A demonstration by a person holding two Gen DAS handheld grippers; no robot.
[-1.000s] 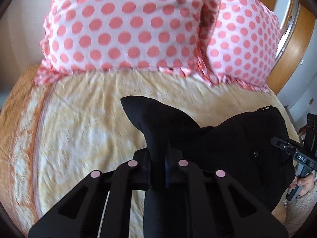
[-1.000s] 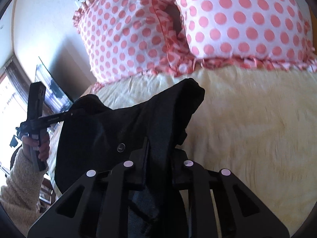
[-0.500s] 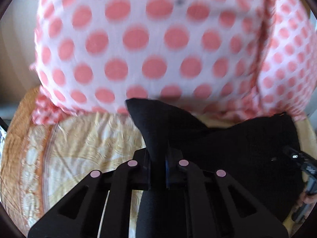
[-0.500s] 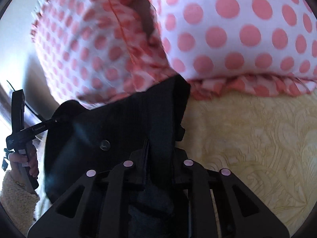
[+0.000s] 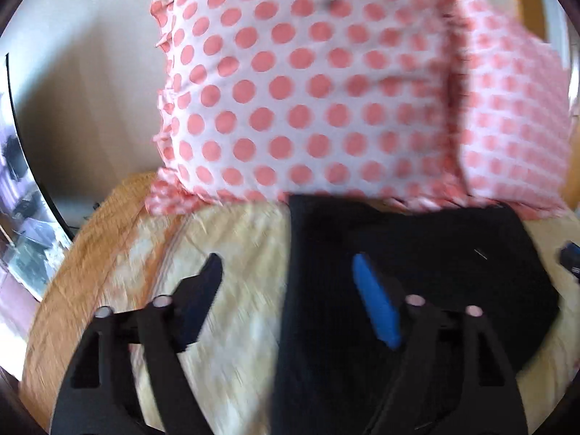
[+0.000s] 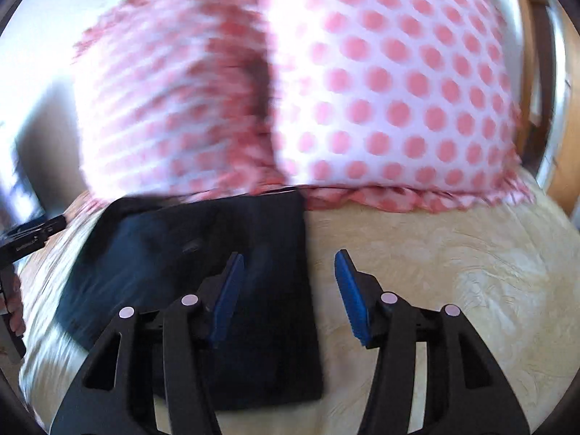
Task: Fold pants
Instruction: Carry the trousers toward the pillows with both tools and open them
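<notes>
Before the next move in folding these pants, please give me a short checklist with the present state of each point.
1. Left gripper released: ok, its jaws have just been opening and the pads do not press the cloth.
2. Right gripper released: ok, its jaws have just been opening, nothing pinched.
3. Black pants lie on the bedspread: ok.
4. Right edge of the fold straight: ok in the right wrist view.
5. Far edge clear of the dotted pillows: not ok, it reaches their frill.
6. Layers aligned underneath: cannot tell, blurred and hidden.
</notes>
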